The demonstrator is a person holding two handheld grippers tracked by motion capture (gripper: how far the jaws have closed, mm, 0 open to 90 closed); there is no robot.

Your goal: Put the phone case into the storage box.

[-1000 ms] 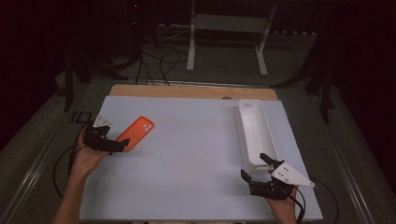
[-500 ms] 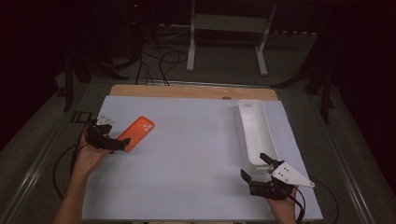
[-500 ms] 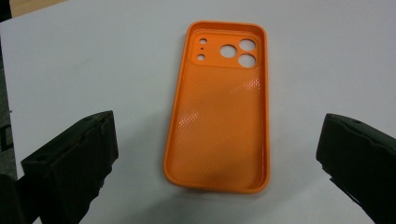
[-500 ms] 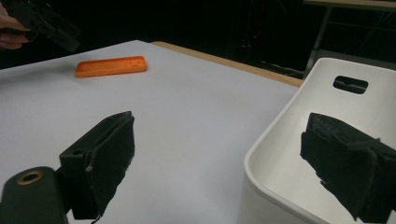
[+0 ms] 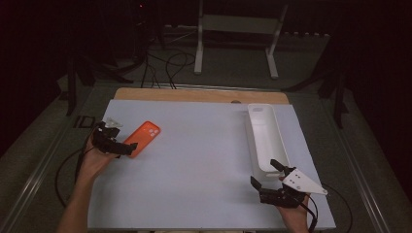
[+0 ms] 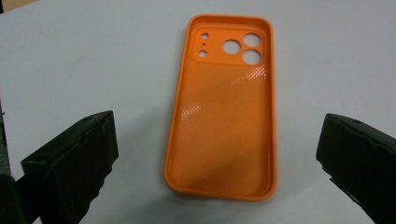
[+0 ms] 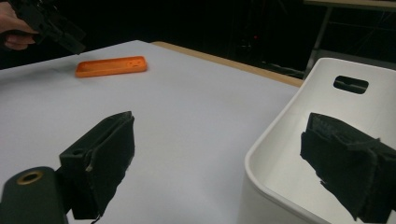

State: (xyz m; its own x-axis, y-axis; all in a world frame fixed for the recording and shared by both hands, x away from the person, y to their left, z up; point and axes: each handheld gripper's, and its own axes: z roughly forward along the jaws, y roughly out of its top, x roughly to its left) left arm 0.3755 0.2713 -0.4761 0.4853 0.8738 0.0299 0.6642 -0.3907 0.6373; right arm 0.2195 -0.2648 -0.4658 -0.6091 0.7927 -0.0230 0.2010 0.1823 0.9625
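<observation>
Orange and glossy, the phone case [image 6: 222, 109] lies flat on the pale bench [image 5: 204, 160] near its left edge, hollow side up, with the camera cut-outs at the end away from the person. The left gripper [image 5: 121, 147] sits at the near end of the case, its jaws spread wide; in the left gripper view they stand one on each side of the case's near end, clear of it, with nothing between them but the case lying on the bench. The hand [image 5: 94, 158] holding this gripper rests at the left edge of the bench.

The right gripper [image 5: 267, 177] is near the front right corner of the bench, just at the near end of a long white bin [image 5: 265, 138] that runs along the right edge. Its jaws are also wide apart and hold nothing; in the right gripper view one jaw stands over the bare bench and the other in front of the bin's inside. The bin has a handle slot in its far end wall. The case and the bin are well apart.
</observation>
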